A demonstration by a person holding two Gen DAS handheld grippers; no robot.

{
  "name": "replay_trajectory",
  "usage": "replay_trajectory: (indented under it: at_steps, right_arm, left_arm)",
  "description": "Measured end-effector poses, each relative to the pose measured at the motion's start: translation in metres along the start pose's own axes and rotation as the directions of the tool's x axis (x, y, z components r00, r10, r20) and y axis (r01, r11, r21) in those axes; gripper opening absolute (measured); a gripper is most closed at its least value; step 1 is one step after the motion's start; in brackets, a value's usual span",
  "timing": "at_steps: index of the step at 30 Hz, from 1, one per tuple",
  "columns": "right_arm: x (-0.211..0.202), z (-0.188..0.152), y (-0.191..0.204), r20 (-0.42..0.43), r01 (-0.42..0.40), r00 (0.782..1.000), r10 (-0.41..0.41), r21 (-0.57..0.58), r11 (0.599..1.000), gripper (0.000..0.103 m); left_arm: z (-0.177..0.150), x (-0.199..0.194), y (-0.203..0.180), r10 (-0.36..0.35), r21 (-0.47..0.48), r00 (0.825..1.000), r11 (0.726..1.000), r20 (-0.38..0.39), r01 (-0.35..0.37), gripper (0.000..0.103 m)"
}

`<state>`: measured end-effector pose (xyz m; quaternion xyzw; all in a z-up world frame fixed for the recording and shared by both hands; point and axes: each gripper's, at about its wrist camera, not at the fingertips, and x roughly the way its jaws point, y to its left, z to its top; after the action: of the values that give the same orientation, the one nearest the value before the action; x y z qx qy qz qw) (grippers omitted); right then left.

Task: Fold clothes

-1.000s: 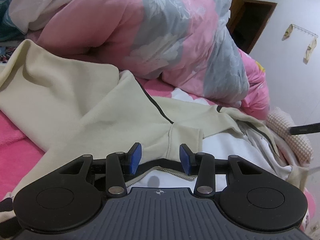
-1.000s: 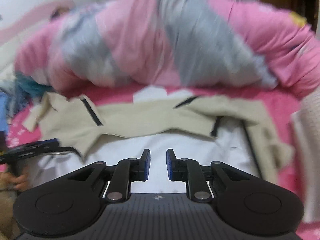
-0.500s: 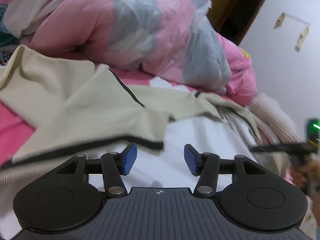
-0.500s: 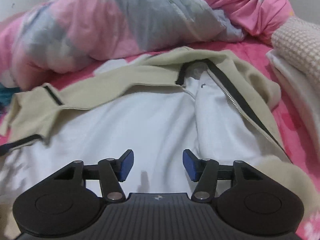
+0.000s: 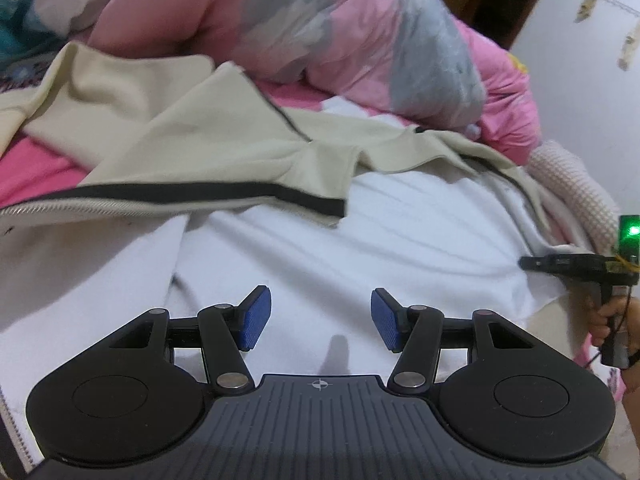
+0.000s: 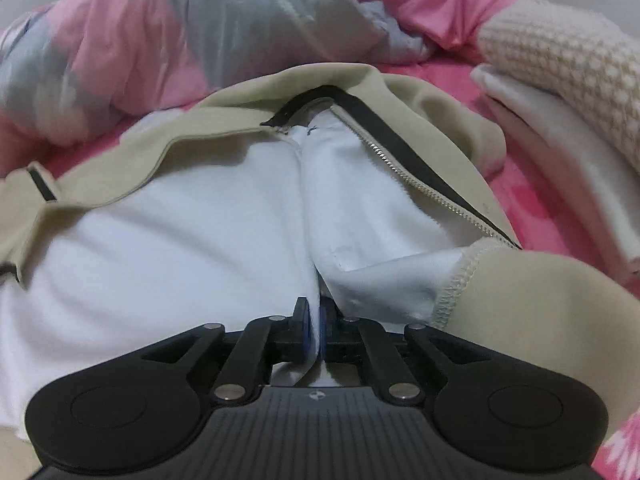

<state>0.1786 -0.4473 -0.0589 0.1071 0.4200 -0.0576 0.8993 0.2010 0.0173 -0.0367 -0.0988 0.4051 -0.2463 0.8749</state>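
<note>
Beige zip-up jacket with white fleece lining [image 6: 168,248] lying opened out on pink bedding [image 6: 532,204]. Right gripper [image 6: 315,326] pinching a lining fold; left gripper [image 5: 321,318] hovering over lining, fingers spread apart.

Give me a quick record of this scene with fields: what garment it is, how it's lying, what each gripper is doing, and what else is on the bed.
garment: beige zip jacket with white lining
state: lying open on the bed, lining up
left gripper: open, over the lining, holding nothing
right gripper: shut on a pinch of lining
bedding: pink and grey quilt bunched behind the jacket
other: cream knitted item to the right
</note>
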Motion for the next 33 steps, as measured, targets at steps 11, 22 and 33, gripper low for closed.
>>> replay_trajectory:
  at_steps: [11, 22, 33]
  right_arm:
    - [-0.087, 0.0, 0.059, 0.094, -0.274, 0.955, 0.28, -0.069, 0.959, 0.022]
    - [-0.027, -0.001, 0.183, -0.108, -0.431, 0.902, 0.419, -0.153, 0.889, 0.021]
    - [0.053, 0.039, 0.207, -0.123, -0.518, 0.83, 0.545, 0.197, 0.833, 0.06]
  left_arm:
    - [-0.027, -0.03, 0.01, 0.065, -0.065, 0.998, 0.996, -0.027, -0.067, 0.055]
    - [-0.038, -0.107, 0.033, 0.136, -0.093, 0.98, 0.988, 0.145, -0.124, 0.065]
    - [-0.009, -0.097, 0.059, 0.206, 0.021, 0.945, 0.976, 0.255, -0.218, 0.069]
